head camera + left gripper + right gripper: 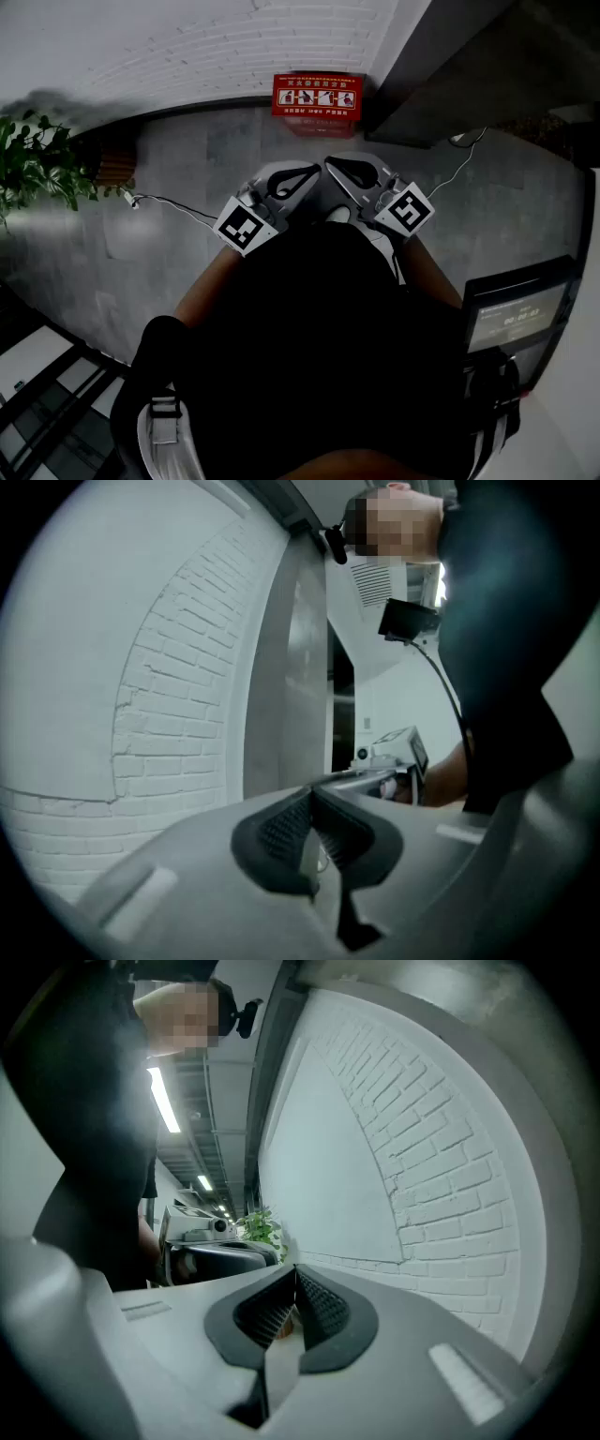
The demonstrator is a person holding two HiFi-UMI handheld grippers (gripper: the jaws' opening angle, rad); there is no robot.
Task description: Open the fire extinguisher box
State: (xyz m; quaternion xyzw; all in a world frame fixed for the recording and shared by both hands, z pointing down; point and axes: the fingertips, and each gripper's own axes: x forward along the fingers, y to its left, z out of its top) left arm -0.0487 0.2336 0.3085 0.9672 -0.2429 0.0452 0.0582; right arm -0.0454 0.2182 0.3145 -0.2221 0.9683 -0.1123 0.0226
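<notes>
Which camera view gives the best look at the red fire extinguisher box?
The head view. The red fire extinguisher box stands on the grey floor by the white brick wall, its white pictogram label visible. Neither gripper view shows it; both look at brick wall instead.

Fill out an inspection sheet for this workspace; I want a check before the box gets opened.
Surface: grey floor, dimly lit.
Job's things: red fire extinguisher box stands on the floor against the white brick wall, apart from both tongs.
Clutter: nothing seen.
Grippers: left tongs and right tongs are both shut and empty, held close together in front of the person.
Cables: white cable lies on the floor at left; a second cable at right.
Surroundings: green plant at left; screen at right.
</notes>
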